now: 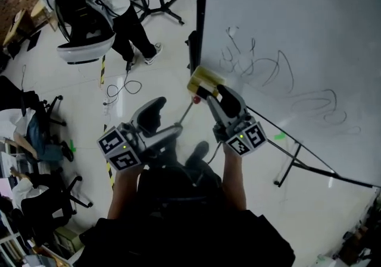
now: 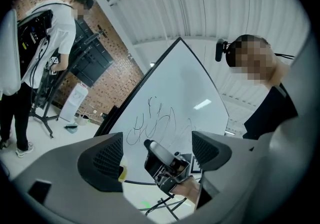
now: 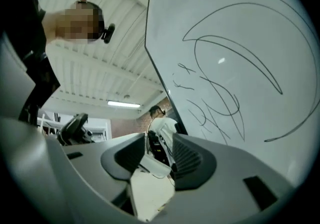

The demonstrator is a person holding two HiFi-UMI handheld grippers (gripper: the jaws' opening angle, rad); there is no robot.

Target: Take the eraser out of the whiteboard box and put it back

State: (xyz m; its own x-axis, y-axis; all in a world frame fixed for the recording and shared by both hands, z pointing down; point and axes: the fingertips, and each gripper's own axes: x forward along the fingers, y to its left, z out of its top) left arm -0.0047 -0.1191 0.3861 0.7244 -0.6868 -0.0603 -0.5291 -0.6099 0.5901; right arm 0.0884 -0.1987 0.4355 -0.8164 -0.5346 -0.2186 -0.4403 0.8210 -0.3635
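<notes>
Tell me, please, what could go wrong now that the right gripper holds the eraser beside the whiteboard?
1. The right gripper grips the yellow block-shaped eraser only near one end, so it might slip and fall.
2. The eraser is close to the black scribbles on the white whiteboard; a careless swing could smear them.

Black ribbed fingers (image 2: 102,160) on grey bodies; black-white marker cubes (image 1: 119,148); black top (image 1: 178,230).
</notes>
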